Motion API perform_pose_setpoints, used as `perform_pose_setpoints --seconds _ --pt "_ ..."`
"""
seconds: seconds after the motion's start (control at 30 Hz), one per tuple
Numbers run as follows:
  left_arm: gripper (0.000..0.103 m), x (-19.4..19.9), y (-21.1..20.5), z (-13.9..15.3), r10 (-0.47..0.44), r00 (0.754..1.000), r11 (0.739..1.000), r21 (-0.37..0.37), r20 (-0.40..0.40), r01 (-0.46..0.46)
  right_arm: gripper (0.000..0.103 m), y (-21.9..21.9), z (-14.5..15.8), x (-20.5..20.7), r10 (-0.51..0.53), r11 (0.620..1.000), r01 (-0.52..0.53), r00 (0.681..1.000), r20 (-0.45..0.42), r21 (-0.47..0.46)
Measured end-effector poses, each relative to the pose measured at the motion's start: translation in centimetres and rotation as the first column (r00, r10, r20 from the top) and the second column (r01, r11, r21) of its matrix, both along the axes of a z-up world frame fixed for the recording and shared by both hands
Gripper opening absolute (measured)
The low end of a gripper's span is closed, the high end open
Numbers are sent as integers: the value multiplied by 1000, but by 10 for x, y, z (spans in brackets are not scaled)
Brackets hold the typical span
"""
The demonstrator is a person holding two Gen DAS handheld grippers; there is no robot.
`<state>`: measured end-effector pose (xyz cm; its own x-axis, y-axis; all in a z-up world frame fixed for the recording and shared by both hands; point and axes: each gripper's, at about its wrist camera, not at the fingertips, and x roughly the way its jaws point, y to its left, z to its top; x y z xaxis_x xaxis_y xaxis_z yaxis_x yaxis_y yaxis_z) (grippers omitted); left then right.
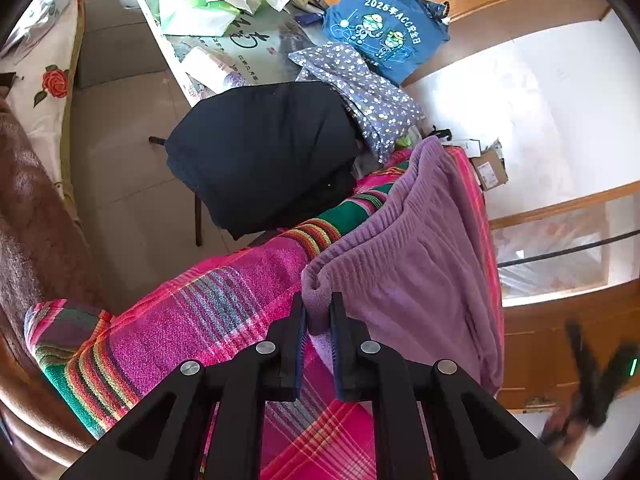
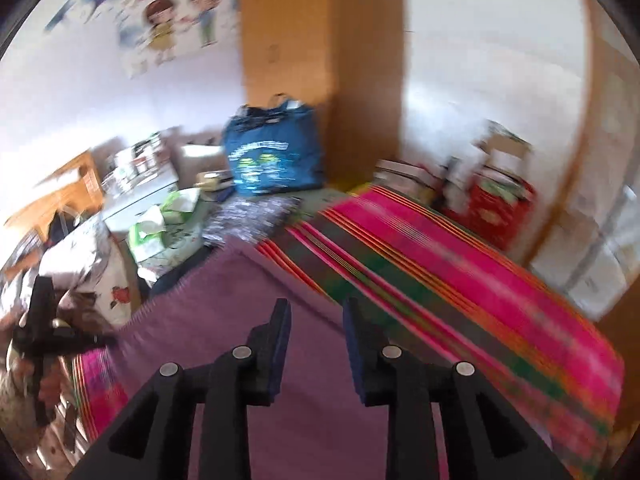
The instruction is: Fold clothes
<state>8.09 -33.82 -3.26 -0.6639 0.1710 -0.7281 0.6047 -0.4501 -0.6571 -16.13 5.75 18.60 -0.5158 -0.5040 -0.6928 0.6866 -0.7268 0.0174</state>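
A purple fleece garment (image 1: 416,256) lies on a pink, green and orange striped cloth (image 1: 208,312) that covers the work surface. My left gripper (image 1: 318,312) is shut on a folded corner of the purple garment, whose edge sits bunched between the blue pads. In the blurred right wrist view my right gripper (image 2: 316,316) hangs above the purple garment (image 2: 248,320) with its jaws apart and nothing between them. The left gripper (image 2: 44,336) shows there at the far left, at the garment's edge. The right gripper (image 1: 588,376) appears as a dark blur low on the right in the left wrist view.
A folded black garment (image 1: 260,152) and a dotted blue-grey one (image 1: 360,92) lie beyond the striped cloth. A blue printed bag (image 1: 384,24) stands by a wooden cabinet (image 2: 320,40). Papers litter a white table (image 1: 224,52). Red boxes (image 2: 500,204) sit at the right.
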Motion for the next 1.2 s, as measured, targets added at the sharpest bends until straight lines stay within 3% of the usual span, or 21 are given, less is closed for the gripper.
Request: perform_pose_setpoints --seconds 0.17,0.33,0.47,0.6,0.77,0.87,1.07,1.2 --pt "12 0 2 1 -7 1000 1000 -21 -3 7 30 110 -11 50 -188 982 188 982 24 -9" --pt "12 2 1 0 -10 1000 1000 -11 -14 10 34 191 -44 95 -351 935 355 932 93 -24" --pt "12 3 0 -1 2 1000 1000 3 -18 -2 36 219 -78 118 -422 903 429 895 147 -16" --pt "13 2 3 1 5 1000 1000 -17 -7 -5 36 243 -104 139 -474 859 503 852 224 -93" --pt "12 3 5 1 21 1000 1000 -22 -2 -21 40 280 -126 156 -581 738 649 750 316 -183" --pt "12 3 6 2 24 1000 999 -33 2 -24 41 294 -138 156 -613 689 701 699 368 -185" --pt "12 3 7 2 37 999 999 -38 7 -37 47 299 -148 149 -647 627 752 648 402 -203" --pt "12 3 8 3 42 999 998 -39 13 -41 49 306 -151 144 -648 597 765 637 417 -243"
